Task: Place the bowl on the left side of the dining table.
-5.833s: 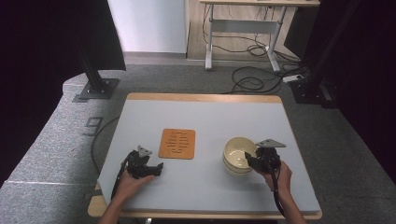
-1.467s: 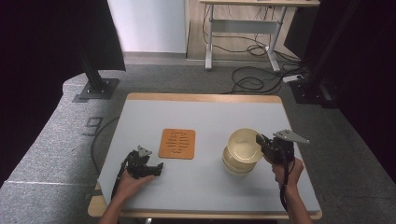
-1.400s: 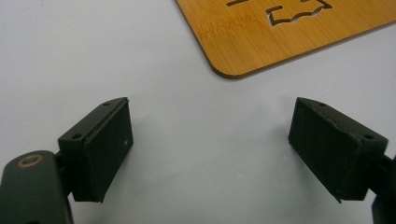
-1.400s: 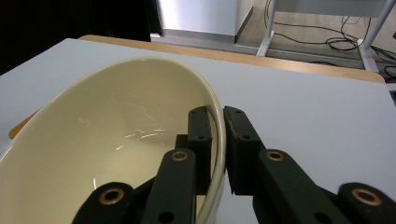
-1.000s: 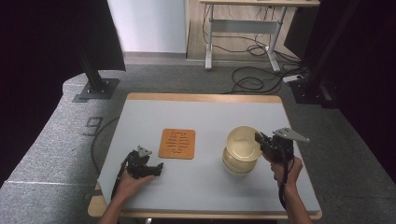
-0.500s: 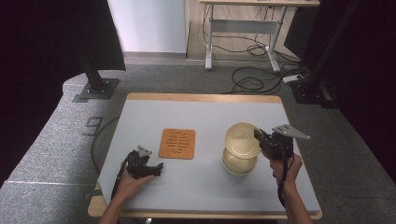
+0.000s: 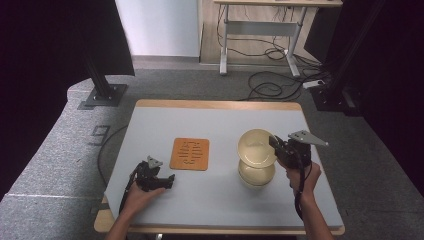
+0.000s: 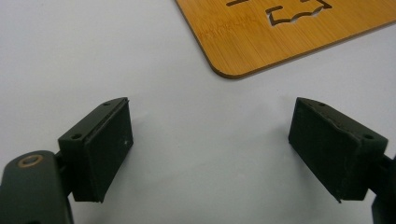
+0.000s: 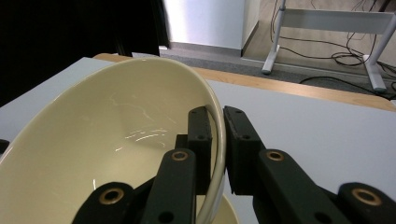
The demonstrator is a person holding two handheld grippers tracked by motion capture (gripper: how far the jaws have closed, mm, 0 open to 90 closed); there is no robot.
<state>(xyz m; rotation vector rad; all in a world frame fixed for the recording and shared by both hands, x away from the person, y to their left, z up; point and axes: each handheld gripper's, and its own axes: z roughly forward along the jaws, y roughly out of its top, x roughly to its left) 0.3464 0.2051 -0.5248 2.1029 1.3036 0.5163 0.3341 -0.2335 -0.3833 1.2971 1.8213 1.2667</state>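
Your right claw is clamped on the rim of the top bowl, one jaw inside the wall and one outside, with the bowl tilted and raised clear of the second bowl just below it. Keep that pinch firm and level the wrist a little as you carry; a glazed rim held at one edge will likely want to swing or slip. The lower bowl peeks out directly under the jaws in the right claw view, so rise straight up before you travel sideways, or the two may clip. Whether they are fully apart at the near edge is hard to tell from above.

Your left claw rests on the surface with its jaws wide apart and nothing between them. Just ahead of it lies the corner of the mat, flat on the surface and well to the side of the right claw. If the mat is where the bowl goes, move across low and slow, bring the base down flat on its middle, and release only once the bowl sits still.
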